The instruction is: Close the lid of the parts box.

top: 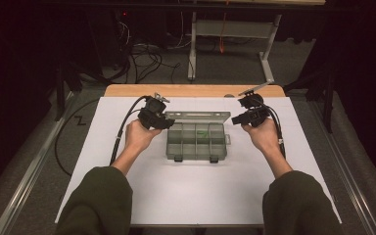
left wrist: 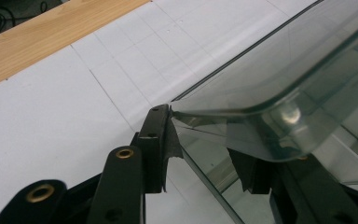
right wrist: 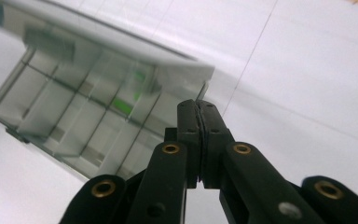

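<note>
A clear plastic compartment box [top: 196, 142] sits mid-table on the white sheet, with its lid [top: 198, 116] raised at the far side. A small green item [top: 201, 133] lies in one compartment. My left gripper [top: 169, 122] is at the lid's left corner. In the left gripper view the lid [left wrist: 284, 79] has that corner between the jaws of my left gripper [left wrist: 203, 140], and the left pad touches it. My right gripper [top: 240, 117] hovers just off the lid's right end, shut and empty. In the right gripper view my right gripper [right wrist: 200, 112] has its jaws pressed together above the box [right wrist: 74, 116].
The white sheet [top: 191, 196] covers a wooden table whose far edge [top: 191, 90] shows bare. Cables [top: 147, 56] and a metal stand [top: 269, 63] lie on the floor beyond. Metal rails [top: 29, 171] run along both sides.
</note>
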